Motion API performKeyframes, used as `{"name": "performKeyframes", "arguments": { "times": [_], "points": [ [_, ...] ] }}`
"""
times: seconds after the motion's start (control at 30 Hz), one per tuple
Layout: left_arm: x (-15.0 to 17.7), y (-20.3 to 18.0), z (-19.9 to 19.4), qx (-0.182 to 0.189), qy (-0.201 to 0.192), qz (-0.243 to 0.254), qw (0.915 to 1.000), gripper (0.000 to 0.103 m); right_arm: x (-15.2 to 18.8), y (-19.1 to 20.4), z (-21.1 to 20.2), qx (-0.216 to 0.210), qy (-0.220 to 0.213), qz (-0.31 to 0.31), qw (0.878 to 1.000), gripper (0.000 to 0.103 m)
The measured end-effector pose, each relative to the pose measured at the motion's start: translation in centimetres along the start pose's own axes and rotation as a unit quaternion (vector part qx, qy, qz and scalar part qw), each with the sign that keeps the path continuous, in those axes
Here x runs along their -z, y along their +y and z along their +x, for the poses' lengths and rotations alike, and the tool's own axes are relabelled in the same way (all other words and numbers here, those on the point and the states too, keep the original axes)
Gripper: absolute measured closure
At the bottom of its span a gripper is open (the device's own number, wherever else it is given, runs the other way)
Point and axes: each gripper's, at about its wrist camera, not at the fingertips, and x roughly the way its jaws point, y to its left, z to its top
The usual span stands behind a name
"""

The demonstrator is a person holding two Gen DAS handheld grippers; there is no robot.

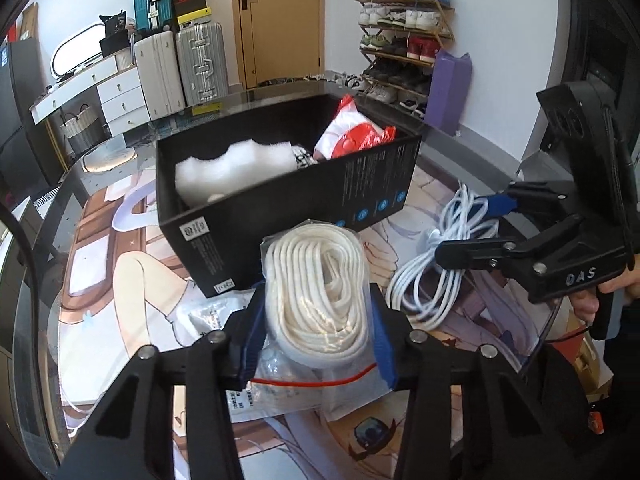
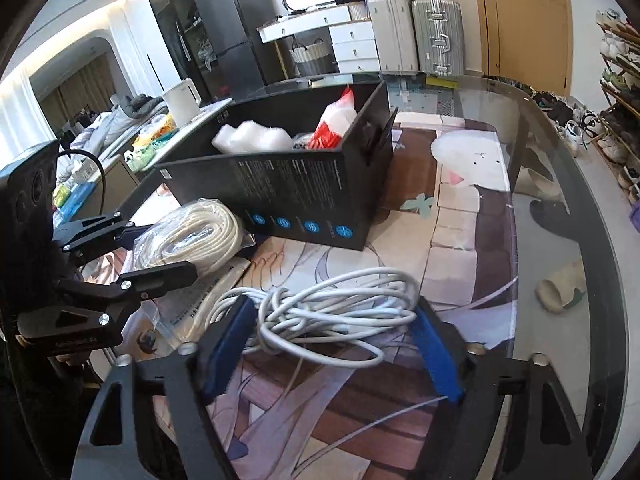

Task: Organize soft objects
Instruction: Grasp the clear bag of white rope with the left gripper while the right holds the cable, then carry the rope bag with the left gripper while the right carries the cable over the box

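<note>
Two grippers work: left gripper clamps the bagged rope for the box, right gripper gapes, unpinched, around the cable.

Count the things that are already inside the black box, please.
3 visible in the black box: white foam at the left end, a red-and-white bag at the right end, and a small black-and-white item between them. Others may lie hidden under these.

Far beyond the claw: suitcases, shoe rack, wooden door, white dresser, black fridge.
</note>
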Motion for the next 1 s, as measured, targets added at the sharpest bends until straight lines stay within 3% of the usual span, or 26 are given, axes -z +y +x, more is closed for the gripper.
{"name": "performKeyframes", "arguments": {
  "times": [0.23, 0.53, 1.0],
  "points": [
    [-0.6, 0.6, -1.5, 0.007, -0.024, -0.007, 0.9997, 0.059, -0.5, 0.6, -1.3, 0.005, -0.025, -0.017, 1.000, 0.037],
    [-1.2, 1.8, -3.6, 0.016, -0.055, -0.021, 0.9981, 0.059, -1.2, 1.5, -4.1, 0.009, -0.067, -0.034, 0.997, 0.037],
    [-3.4, 4.3, -5.2, -0.003, -0.093, -0.045, 0.9946, 0.059, -2.8, 2.6, -8.3, 0.031, -0.146, -0.011, 0.989, 0.037]
  ]
}}
